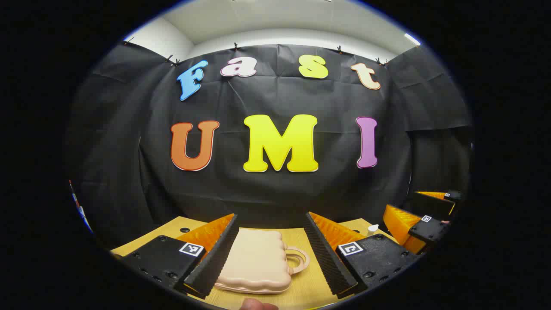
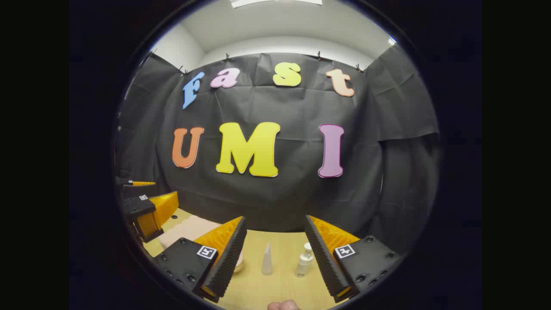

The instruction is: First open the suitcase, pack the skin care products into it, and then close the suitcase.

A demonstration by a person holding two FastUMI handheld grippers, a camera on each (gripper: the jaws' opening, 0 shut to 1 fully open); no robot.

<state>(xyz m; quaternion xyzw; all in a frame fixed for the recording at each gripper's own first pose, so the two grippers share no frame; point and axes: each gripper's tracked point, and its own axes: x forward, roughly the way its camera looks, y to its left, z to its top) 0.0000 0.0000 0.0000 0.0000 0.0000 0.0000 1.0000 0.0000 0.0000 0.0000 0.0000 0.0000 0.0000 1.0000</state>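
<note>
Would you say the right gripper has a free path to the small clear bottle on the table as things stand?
Probably yes. The right gripper is open, and the small clear bottle stands upright on the table just ahead between its fingers. The cone-shaped tube stands apart beside it.

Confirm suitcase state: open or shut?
Shut. In the left gripper view the suitcase lies flat on the table, lid down on its base, handle to the right, no interior showing.

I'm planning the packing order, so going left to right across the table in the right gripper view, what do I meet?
Left gripper → pale suitcase → cone-shaped tube → small pump bottle.
</note>
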